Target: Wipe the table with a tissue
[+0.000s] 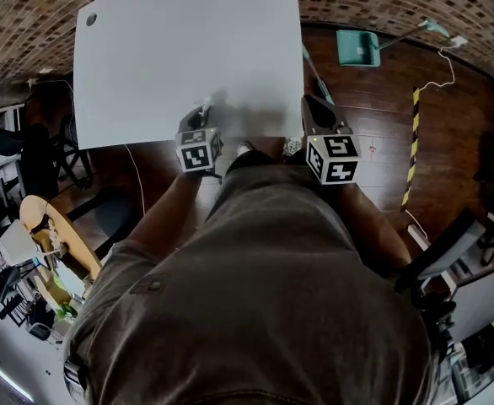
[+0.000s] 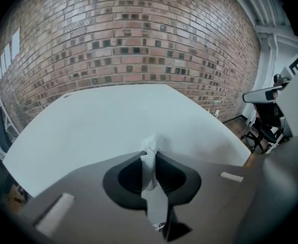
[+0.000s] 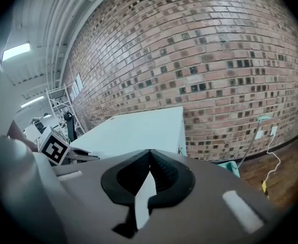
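Head view: left gripper (image 1: pixel 203 115) at the white table's (image 1: pixel 188 40) near edge, mid-frame; right gripper (image 1: pixel 314 112) beside its lower right corner.
Left gripper view: jaws clamped on the tissue (image 2: pixel 150 154), lower centre.
Right gripper view: jaws together, empty.

Cut off at 12 o'clock by the head view's top edge: far side of the table (image 1: pixel 188 49), with a dark spot (image 1: pixel 91 19) at 10 o'clock too small to identify. Hidden beneath the torso (image 1: pixel 272 294) from 5 to 7 o'clock: both upper arms. Buried between the closed jaws of the left gripper (image 2: pixel 149 155): lower fold of the tissue (image 2: pixel 151 144).
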Demonstrator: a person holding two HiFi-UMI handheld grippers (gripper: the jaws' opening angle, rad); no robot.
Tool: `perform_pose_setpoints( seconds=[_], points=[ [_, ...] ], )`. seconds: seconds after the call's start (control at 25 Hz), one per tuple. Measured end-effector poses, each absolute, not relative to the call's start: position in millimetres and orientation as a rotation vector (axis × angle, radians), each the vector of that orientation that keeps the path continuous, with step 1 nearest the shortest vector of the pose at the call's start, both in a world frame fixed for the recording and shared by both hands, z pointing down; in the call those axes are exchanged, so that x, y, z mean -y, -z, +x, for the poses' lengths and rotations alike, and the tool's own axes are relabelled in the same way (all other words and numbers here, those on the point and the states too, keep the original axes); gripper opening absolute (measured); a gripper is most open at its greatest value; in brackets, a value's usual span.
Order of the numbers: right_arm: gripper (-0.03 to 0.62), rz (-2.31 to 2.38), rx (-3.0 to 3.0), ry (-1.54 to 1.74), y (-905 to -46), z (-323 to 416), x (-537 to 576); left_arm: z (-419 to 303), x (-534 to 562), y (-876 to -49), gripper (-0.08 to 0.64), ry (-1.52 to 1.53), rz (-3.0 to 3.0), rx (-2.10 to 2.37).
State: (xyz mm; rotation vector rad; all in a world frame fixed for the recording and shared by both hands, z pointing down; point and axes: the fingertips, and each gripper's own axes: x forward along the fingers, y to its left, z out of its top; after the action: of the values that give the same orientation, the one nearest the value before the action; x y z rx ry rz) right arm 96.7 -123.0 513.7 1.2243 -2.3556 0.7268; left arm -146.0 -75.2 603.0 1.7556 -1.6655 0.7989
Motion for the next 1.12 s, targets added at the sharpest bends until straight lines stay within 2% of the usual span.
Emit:
perform_pose_setpoints(
  seconds=[0.36, 0.52, 0.72, 1.12],
  points=[
    [0.014, 1.176, 2.371, -0.689, -507.9, 62.6, 116.9, -212.4, 60.2, -603.0, 0.035, -0.765, 1.642, 1.771],
    [0.014, 1.185, 2.364, -0.691, -506.7, 54.7, 115.4, -220.5, 62.8, -601.8, 0.035, -0.758, 1.644, 1.775],
    [0.014, 1.221, 2.353, -0.702, -506.5, 62.9, 113.8, -197.2, 67.9, -603.0, 0.035, -0.777, 1.696, 1.729],
    [0.014, 1.331, 2.306, -0.730, -510.7, 112.9, 115.2, -91.8, 90.7, -604.9, 0.035, -0.832, 1.933, 1.518]
  ],
)
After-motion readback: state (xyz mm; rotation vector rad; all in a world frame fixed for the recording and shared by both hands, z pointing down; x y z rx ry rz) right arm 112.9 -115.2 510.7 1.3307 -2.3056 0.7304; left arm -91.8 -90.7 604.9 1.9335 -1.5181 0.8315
